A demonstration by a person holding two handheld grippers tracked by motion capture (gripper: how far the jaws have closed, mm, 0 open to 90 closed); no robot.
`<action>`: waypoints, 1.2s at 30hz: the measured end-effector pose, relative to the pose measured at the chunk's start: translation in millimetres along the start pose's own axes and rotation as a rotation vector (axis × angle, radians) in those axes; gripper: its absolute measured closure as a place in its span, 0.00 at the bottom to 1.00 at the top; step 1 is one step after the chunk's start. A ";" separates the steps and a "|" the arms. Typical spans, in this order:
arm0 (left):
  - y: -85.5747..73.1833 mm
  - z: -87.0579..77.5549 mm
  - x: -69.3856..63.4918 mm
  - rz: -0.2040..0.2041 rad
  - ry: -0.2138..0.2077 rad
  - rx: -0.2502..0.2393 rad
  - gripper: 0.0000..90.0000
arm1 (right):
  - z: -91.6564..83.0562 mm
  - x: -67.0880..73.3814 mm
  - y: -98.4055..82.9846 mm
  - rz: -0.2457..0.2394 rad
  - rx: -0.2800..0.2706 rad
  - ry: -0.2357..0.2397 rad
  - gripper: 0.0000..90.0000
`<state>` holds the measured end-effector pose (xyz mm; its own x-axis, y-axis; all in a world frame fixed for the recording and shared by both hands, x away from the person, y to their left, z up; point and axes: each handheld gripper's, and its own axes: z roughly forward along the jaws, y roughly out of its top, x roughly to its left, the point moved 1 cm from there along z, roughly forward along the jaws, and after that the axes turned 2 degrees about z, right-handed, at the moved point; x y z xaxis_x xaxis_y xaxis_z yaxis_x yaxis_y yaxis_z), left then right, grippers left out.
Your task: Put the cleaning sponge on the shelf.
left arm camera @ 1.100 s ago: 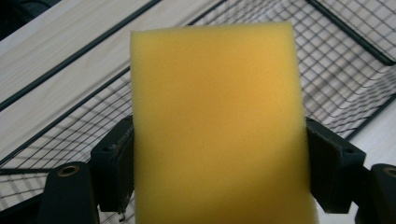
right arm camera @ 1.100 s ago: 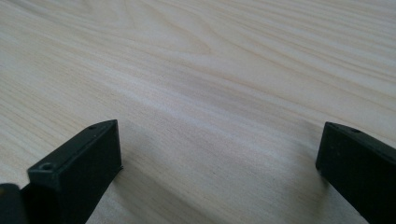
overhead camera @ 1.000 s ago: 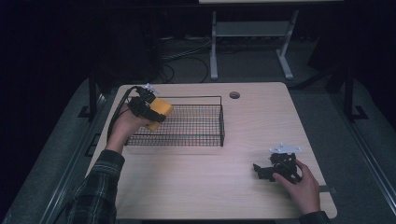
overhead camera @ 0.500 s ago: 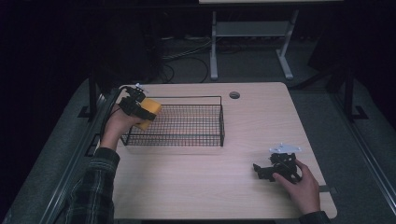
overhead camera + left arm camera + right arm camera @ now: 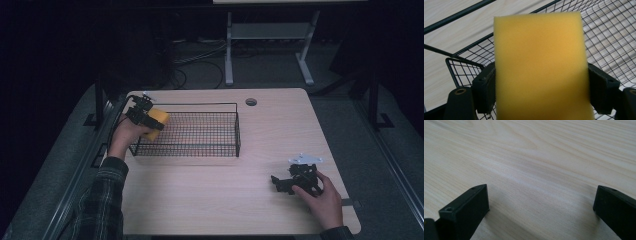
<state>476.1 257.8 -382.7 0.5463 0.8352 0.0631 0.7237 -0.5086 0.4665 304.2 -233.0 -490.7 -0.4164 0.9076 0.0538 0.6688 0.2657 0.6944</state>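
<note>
A yellow sponge (image 5: 159, 119) (image 5: 539, 67) is clamped between the jaws of my left gripper (image 5: 146, 118) (image 5: 541, 87), which is shut on it above the left end of a black wire basket (image 5: 200, 131) (image 5: 609, 32). The sponge hides the basket floor behind it in the left gripper view. My right gripper (image 5: 282, 184) (image 5: 541, 207) rests low on the wooden table (image 5: 225, 200) (image 5: 536, 157) near the front right, its jaws open wide with nothing between them.
The basket stands at the back left of the table, its left rim close to the table's edge. A round cable hole (image 5: 251, 102) lies behind the basket. Dark floor and a white stand (image 5: 270, 35) lie beyond the table.
My left gripper has carried the sponge leftward and down, from over the basket's back left part to its left end. The right gripper has stayed put.
</note>
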 end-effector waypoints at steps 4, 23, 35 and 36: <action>0.1 2.7 0.2 -0.004 -0.007 0.005 0.24 | 0.0 0.0 0.0 0.000 0.000 0.000 0.00; -1.1 -0.9 -1.7 -0.005 -0.012 -0.013 0.16 | 0.0 0.0 0.0 0.000 0.000 0.000 0.00; -14.8 -21.6 -14.1 -0.009 -0.034 -0.082 0.16 | 0.0 -0.1 0.0 0.000 0.000 0.000 0.00; -14.8 -21.6 -14.1 -0.009 -0.034 -0.082 0.17 | 0.0 0.0 0.0 0.000 0.000 0.000 0.00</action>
<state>448.6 258.1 -371.5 0.5550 0.8314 0.0295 0.6924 -0.4812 0.5376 304.2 -233.0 -490.7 -0.4166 0.9075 0.0539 0.6685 0.2656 0.6946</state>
